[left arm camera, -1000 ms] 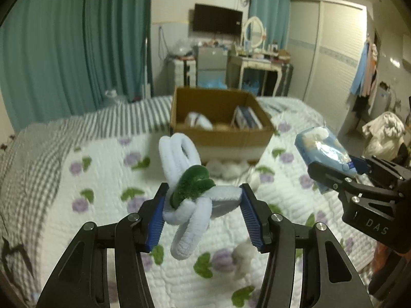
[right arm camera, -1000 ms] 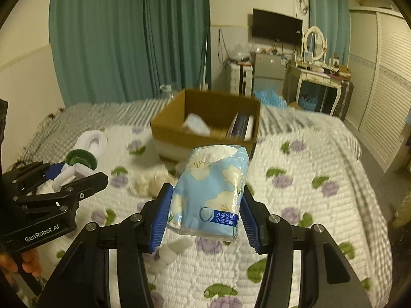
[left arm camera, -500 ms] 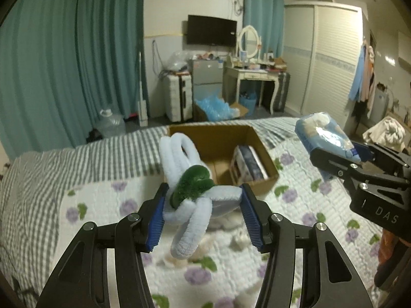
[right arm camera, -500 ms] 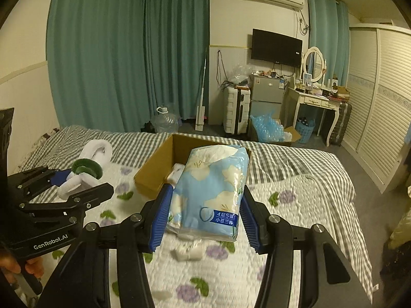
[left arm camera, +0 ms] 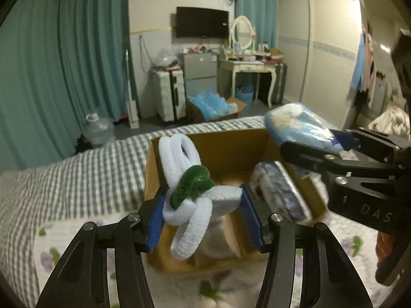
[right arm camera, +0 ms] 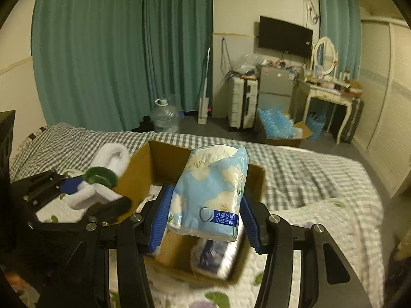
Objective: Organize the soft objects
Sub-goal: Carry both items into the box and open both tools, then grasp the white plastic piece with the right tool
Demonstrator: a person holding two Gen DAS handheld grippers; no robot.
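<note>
My left gripper (left arm camera: pixel 203 218) is shut on a white plush loop toy with a green middle (left arm camera: pixel 191 187) and holds it over the near left part of an open cardboard box (left arm camera: pixel 226 151) on the bed. My right gripper (right arm camera: pixel 203 220) is shut on a blue flowered tissue pack (right arm camera: pixel 213 192) and holds it over the same box (right arm camera: pixel 159 159). The box holds a dark wrapped pack (left arm camera: pixel 280 192) and something white. In the right wrist view the left gripper with the toy (right arm camera: pixel 102 177) is at the left; in the left wrist view the tissue pack (left arm camera: pixel 298 125) is at the right.
The box stands on a bed with a flowered quilt (right arm camera: pixel 334 231) and a checked sheet (left arm camera: pixel 77 172). Beyond the bed are teal curtains (right arm camera: pixel 123 51), a water jug (right arm camera: pixel 164 118), a suitcase (left arm camera: pixel 169 95), a dressing table (right arm camera: pixel 328 95) and a wardrobe (left arm camera: pixel 323 59).
Both grippers have moved forward and now hang over the box, which looks much nearer. Each still holds its object.
</note>
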